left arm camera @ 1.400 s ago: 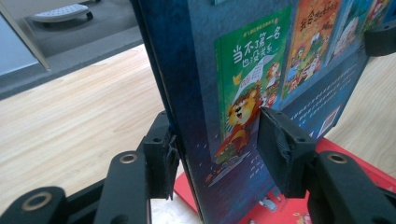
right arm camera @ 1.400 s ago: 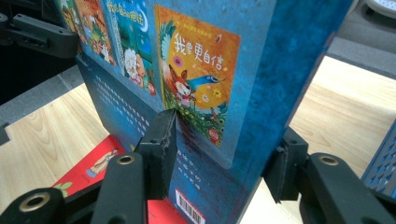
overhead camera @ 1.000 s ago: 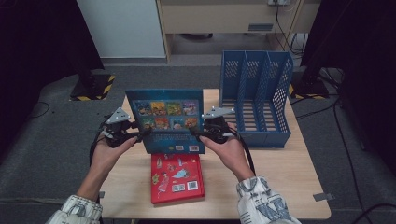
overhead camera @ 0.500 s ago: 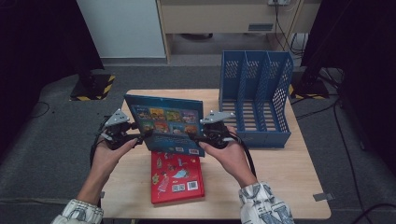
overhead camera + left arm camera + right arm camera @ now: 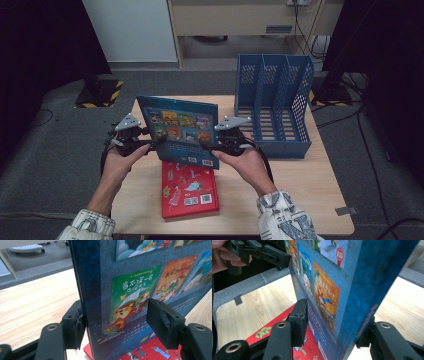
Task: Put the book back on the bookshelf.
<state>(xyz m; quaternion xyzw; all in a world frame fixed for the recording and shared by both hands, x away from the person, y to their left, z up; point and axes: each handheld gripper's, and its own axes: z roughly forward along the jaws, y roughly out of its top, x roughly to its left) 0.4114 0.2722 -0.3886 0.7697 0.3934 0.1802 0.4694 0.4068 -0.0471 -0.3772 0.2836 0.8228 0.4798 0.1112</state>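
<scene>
A thick blue book [image 5: 180, 130] with picture covers on its face stands upright and slightly tilted over a red book [image 5: 190, 192] lying flat on the table. My left gripper [image 5: 155, 142] straddles its left edge. In the left gripper view the jaws [image 5: 117, 325] have just been opening: one pad [image 5: 75, 325] touches the book [image 5: 140, 277], while the other stands clear of the cover. My right gripper [image 5: 210, 147] holds the right edge. Its jaws [image 5: 332, 327] have eased out a little, but both pads still bear on the book [image 5: 352, 270].
A blue three-slot file organizer [image 5: 275, 100] stands at the table's back right, its slots open toward me. Bare wooden tabletop [image 5: 300, 200] lies in front of it. Beyond the table are grey floor, a cabinet and cables.
The blue book has tipped, its top edge now sloping down to the right. The left jaws have spread off the cover. Both hands have stayed about where they were.
</scene>
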